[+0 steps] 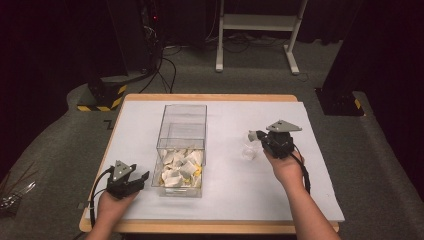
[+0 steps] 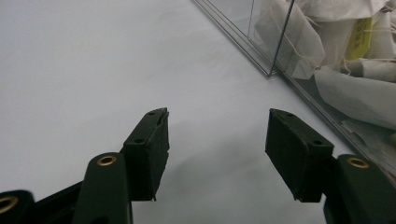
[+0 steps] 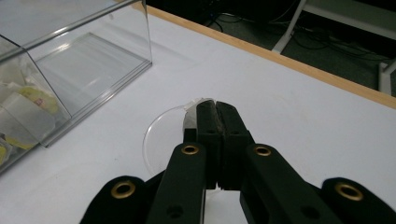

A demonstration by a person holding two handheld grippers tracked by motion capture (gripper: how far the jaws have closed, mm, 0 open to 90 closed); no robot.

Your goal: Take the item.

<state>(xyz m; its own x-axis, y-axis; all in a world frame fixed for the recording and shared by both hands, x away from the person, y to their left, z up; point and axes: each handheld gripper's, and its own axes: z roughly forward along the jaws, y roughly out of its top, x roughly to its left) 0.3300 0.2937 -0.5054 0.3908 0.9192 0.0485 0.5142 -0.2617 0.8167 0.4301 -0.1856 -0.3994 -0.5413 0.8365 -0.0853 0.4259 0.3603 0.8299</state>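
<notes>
High view first: the right gripper (image 1: 257,136) sits over a small clear plastic cup (image 1: 248,152) on the white surface (image 1: 225,185), right of the clear box (image 1: 181,150). Something pale sits at its tip, too small to call from up here. The left gripper (image 1: 131,181) rests near the front left corner of that box, holding nothing. The box's near compartment is stuffed with tea bags (image 1: 179,171); the far compartment looks bare.

Left gripper view: fingers (image 2: 149,149) spread apart with nothing but bare surface between them. The box wall (image 2: 280,42) runs just beyond, with white paper bags and a yellow tag (image 2: 358,32) pressed against it from inside.

Right gripper view: fingers (image 3: 208,140) pressed together, and a scrap of pale paper (image 3: 190,114) peeks out at the tip, so I'd say they're pinching a tea bag or its tag, directly above the cup's rim (image 3: 150,135). I can't tell how much of the bag hangs below.

Handling-wise, my guess: a tea bag is featherlight, soft and floppy, and the paper tears easily, so a light pinch on the top edge or the tag is the spot. The cup looks thin and tippy too, and a nudge could knock it over.
</notes>
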